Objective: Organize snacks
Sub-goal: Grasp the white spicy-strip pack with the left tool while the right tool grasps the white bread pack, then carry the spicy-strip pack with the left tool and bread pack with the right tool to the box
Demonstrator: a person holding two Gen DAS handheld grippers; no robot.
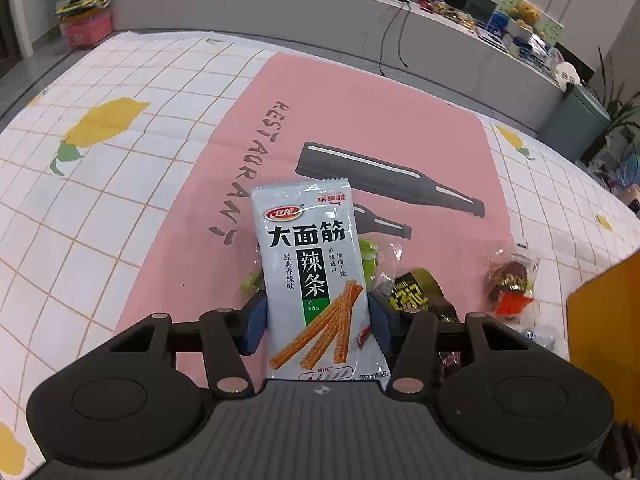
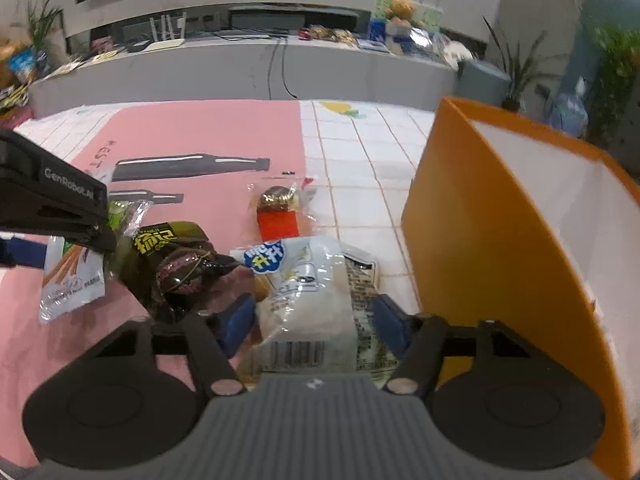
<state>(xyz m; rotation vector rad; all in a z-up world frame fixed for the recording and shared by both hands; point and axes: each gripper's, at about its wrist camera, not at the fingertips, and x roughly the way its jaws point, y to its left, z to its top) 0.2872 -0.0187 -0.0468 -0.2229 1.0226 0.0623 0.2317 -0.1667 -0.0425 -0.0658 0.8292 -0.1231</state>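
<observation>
My left gripper is shut on a grey spicy-strip packet, held upright above the pink mat. The packet's lower end also shows in the right wrist view under the left gripper's body. My right gripper is shut on a clear bread packet with a blue label. An orange box with a white inside stands just to its right; its corner shows in the left wrist view.
On the mat lie a dark wrapped snack, a green packet and a clear bag with a gold-foil sweet and red card. A lemon-print checked cloth covers the table. A grey counter runs behind.
</observation>
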